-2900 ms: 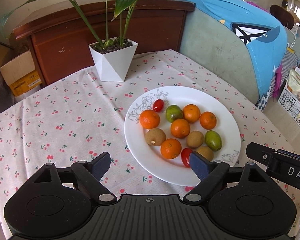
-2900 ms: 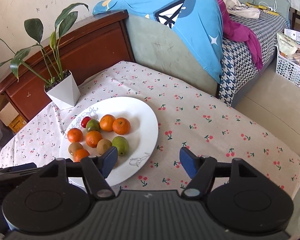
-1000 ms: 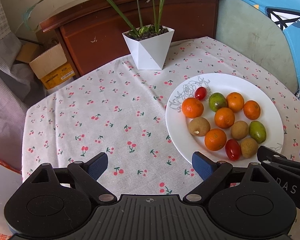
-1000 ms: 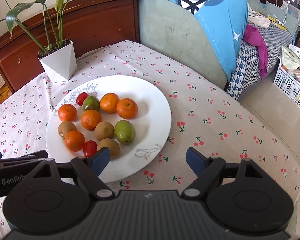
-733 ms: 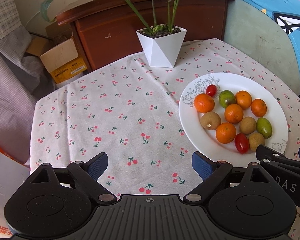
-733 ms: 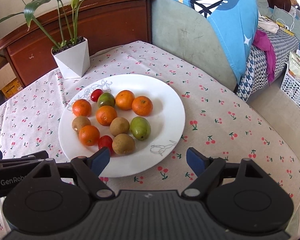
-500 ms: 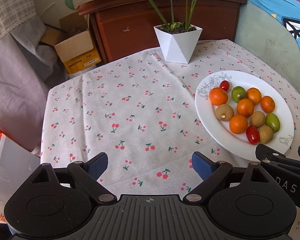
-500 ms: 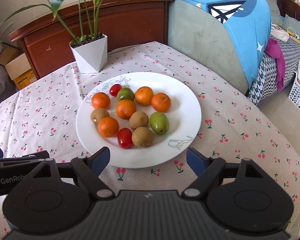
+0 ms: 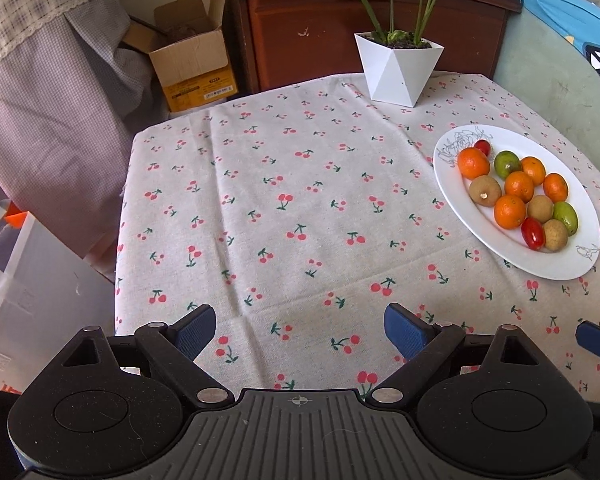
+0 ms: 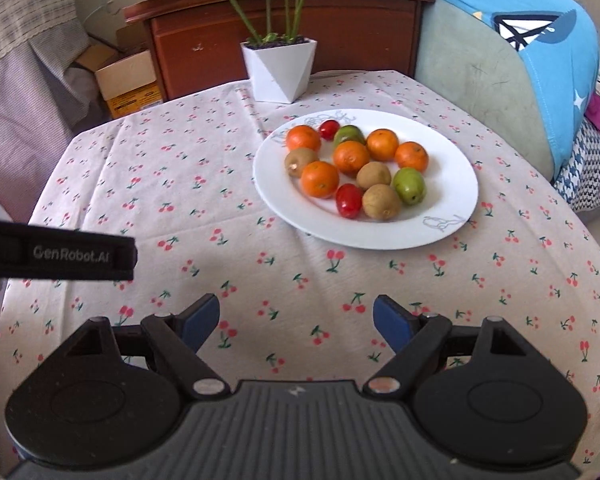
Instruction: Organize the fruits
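A white plate [image 10: 452, 168] [image 9: 540, 264] on the cherry-print tablecloth holds several oranges [image 10: 319, 178] [image 9: 509, 211], three brown kiwis [image 10: 381, 201], two green fruits [image 10: 409, 185] and two red tomatoes [image 10: 348, 199] [image 9: 532, 233]. My left gripper [image 9: 300, 326] is open and empty above the tablecloth, well left of the plate. My right gripper [image 10: 296, 322] is open and empty, in front of the plate and apart from it. The left gripper's body [image 10: 60, 254] shows at the left of the right wrist view.
A white potted plant [image 10: 278, 70] [image 9: 398, 68] stands at the table's far edge. Behind it is a wooden headboard [image 10: 284, 24]. A cardboard box [image 9: 192, 68] and draped cloth [image 9: 48, 92] lie left of the table. A blue-covered sofa [image 10: 532, 60] stands at the right.
Both grippers have drawn back and to the left, away from the plate. The plate now sits farther from both and further right in each view. Both grippers stay open.
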`<state>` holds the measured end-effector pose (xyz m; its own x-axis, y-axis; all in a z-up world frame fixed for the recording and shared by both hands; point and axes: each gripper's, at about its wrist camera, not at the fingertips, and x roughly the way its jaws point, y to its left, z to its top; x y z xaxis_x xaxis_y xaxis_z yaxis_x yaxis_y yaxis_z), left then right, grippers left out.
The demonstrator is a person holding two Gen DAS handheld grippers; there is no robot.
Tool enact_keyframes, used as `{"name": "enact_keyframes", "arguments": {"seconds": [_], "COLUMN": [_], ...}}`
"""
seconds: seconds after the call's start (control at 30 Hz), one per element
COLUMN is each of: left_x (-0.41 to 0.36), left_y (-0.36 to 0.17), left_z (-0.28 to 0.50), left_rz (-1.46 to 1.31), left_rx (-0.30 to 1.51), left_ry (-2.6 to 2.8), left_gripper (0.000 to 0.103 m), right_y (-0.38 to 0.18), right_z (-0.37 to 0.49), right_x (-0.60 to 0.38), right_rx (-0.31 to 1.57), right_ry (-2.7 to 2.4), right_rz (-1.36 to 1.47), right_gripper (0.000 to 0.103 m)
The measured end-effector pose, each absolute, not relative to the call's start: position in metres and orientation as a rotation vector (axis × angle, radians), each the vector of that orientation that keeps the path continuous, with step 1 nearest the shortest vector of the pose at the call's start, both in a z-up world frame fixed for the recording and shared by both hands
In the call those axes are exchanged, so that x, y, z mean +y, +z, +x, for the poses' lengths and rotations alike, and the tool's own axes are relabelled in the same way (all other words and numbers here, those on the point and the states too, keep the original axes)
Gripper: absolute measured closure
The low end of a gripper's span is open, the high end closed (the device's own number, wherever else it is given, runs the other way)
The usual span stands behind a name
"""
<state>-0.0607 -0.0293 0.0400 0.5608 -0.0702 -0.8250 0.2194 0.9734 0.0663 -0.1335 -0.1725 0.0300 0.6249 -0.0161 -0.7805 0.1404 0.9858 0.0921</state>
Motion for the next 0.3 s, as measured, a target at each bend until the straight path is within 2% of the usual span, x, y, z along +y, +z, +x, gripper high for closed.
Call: {"name": "enact_keyframes", "arguments": {"seconds": [0.23,0.3], "left_x": [-0.014,-0.011], "left_y": [0.037,0.037], "left_z": [-0.06,-0.058], "left_rz": [0.152,0.147], "left_rx": [0.962,0.966], "left_ry": [-0.157,-0.155], "left_gripper": [0.01,0.01], "right_y": [0.016,0.012], "right_z": [-0.131,-0.129], "right_x": [-0.15,-0.146], "right_rx": [0.888,0.869], "right_ry": [0.022,0.024], "right_rz": [0.097,0.079], "right_gripper": [0.019,0.016]}}
